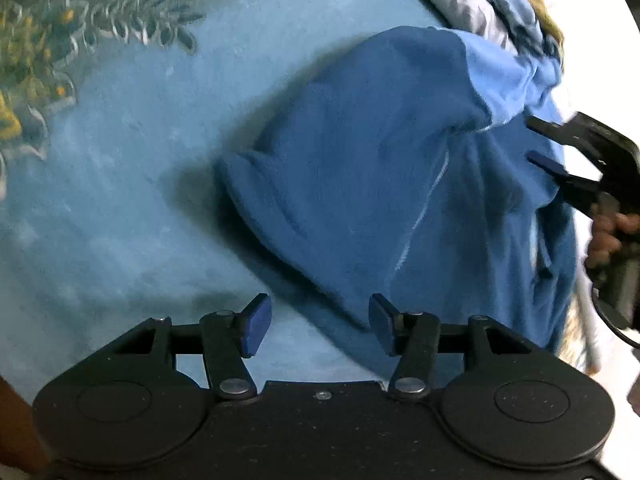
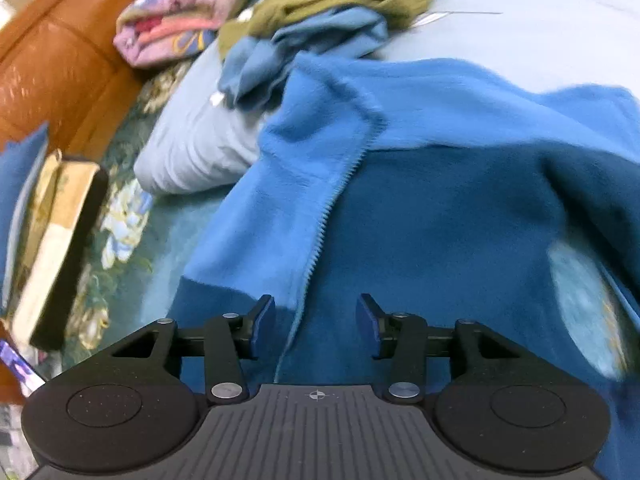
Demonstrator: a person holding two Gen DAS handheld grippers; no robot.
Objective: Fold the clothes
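On the bedspread [image 1: 120,200], blue fleece jacket [image 1: 380,168] lies zipper lengthwise.

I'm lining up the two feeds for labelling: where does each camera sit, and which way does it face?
Left wrist: sits on the left claw, looking down at the blue fleece jacket on the bed cover; its open pads show, plus the right claw and a hand.
Right wrist: sits on the right claw, looking down along the jacket's zip toward the clothes pile; only its open pads show.
Shared: the jacket and pile.
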